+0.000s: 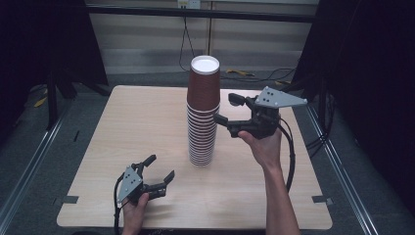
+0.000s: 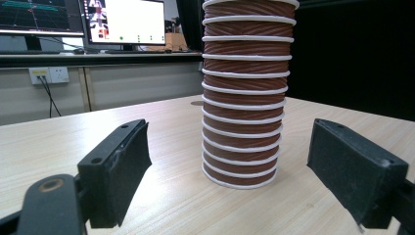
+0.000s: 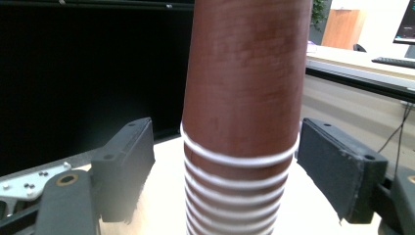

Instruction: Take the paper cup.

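Two grippers, both wide open & holding nothing: your right gripper point(image 1: 226, 109) is by the brown cup stack point(image 1: 202, 115) w/ no writing, left gripper point(image 1: 159, 169) low on table point(image 1: 137, 122).

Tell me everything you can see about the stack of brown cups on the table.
The stack of cups is a tall column of nested, upside-down brown cups, paper by the look of it, with ribbed walls and white rolled rims showing as rings. The topmost cup's white base faces up. It stands upright near the middle of the wooden table. The right gripper is open beside its upper part, jaws either side, not touching. The left gripper rests open nearer the person, pointed at its base.
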A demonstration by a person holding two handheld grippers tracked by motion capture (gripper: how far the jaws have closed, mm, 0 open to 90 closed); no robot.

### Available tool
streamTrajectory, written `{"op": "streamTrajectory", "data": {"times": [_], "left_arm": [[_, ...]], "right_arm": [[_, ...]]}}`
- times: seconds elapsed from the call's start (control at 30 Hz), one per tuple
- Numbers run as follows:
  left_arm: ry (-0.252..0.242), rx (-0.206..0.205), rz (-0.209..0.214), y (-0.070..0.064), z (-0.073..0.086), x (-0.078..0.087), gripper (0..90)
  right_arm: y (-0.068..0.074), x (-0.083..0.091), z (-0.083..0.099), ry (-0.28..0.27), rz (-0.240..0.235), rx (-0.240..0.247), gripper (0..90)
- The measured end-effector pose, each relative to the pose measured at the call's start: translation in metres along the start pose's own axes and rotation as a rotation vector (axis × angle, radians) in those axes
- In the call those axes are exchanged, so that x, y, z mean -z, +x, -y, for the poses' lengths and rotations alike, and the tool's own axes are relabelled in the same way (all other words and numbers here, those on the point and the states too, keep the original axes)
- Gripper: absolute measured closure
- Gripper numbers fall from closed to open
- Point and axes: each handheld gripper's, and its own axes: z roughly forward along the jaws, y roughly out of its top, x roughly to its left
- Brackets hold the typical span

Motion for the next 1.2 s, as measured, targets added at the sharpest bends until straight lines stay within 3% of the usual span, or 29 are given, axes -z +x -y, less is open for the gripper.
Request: {"op": "streamTrajectory", "data": {"times": [0.3, 0.5, 1.2], "left_arm": [[0.0, 0.0, 0.0, 0.0, 0.0, 0.0, 15.5], [0.001, 0.0, 0.0, 0.0, 0.0, 0.0, 15.5], [0.0, 0.001, 0.004, 0.0, 0.0, 0.0, 15.5]], "right_arm": [[-0.012, -0.01, -0.028, 0.035, -0.015, 0.012, 20.4], [-0.011, -0.016, -0.036, 0.042, -0.029, 0.02, 20.3], [-0.017, -0.042, -0.073, 0.15, -0.053, 0.038, 13.8]]}}
